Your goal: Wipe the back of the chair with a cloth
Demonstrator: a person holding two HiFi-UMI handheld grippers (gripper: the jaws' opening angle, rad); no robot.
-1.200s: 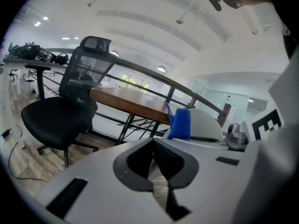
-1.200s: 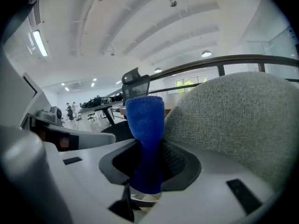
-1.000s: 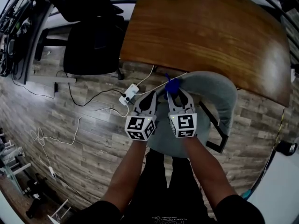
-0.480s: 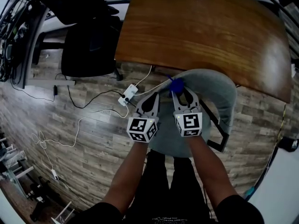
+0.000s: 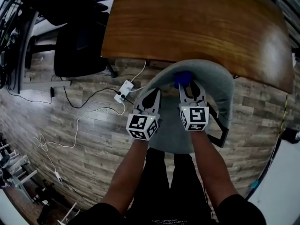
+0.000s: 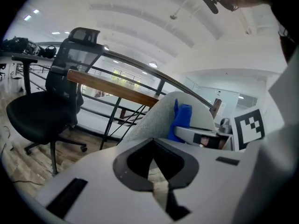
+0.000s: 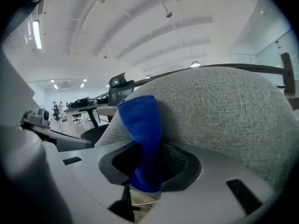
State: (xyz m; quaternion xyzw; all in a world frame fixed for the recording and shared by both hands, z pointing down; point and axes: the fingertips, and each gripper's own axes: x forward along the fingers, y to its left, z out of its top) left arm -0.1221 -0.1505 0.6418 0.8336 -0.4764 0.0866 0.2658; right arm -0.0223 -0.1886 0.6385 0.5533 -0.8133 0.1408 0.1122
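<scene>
- Plainly mid-wipe: blue cloth [image 7: 140, 125] pinched in the right hand-held gripper [image 7: 147, 167], jaws clamped onto it, free end poking out past the tips.
- Laid flat against the grey woven fabric of the chair back [image 7: 224, 111]. In the head view, placed near the middle of the curved upper rim, on the side nearest the wooden tabletop [image 5: 197, 22].
- Left hand-held gripper [image 6: 154, 164]: jaws pressed together on nothing, poised just beside the left flank of the chair back. Contact with the fabric impossible to confirm.
- Hard to judge how much is done: no damp streak or dust line to read on the fabric, and only one spot under the cloth.
- Next, most likely: drag the cloth sideways along the rim, then lower down the face of the back. Calls for turning the wrist with the curve so the cloth stays flat rather than riding on one edge.
- Calls also for a firm pinch, since a coarse weave of this kind probably tugs at the cloth and could pull it from the jaws.
- Worth bracing the chair with the free left hand-held gripper should it shift under pressure.
- Black office chair [image 5: 77, 46] and power strip [image 5: 124, 92] on the floor well apart, out of the way.
</scene>
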